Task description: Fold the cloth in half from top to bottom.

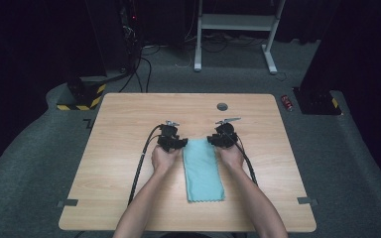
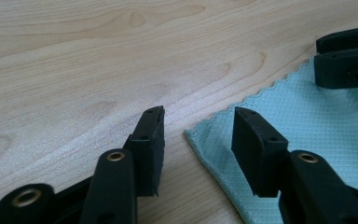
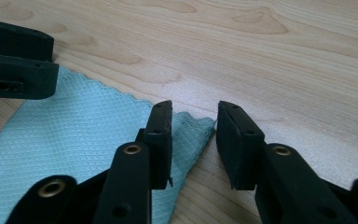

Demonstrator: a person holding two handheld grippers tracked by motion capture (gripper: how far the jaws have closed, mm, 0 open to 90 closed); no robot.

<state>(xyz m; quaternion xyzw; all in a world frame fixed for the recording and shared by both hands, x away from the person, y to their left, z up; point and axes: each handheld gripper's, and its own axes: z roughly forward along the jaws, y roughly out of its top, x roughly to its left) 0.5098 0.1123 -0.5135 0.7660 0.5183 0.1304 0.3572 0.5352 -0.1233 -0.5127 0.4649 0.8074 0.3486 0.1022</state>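
Person's forearms enter from the near edge of the desk (image 1: pixel 129 198); a folded teal cloth (image 1: pixel 203 171) lies lengthwise between them, mid-desk. Left tool (image 2: pixel 198 128) and right tool (image 3: pixel 193 126) sit at the cloth's two far corners, each released, jaws straddling a corner, pads not pressing. Step, as judged: lining up a two-corner pinch. Next move calls for lowering both tools and clenching on the scalloped hem together. The gripper views show the corner gaps and weave; the high view adds the cloth's full length, a grey grommet (image 1: pixel 222 106) and the floor beyond.
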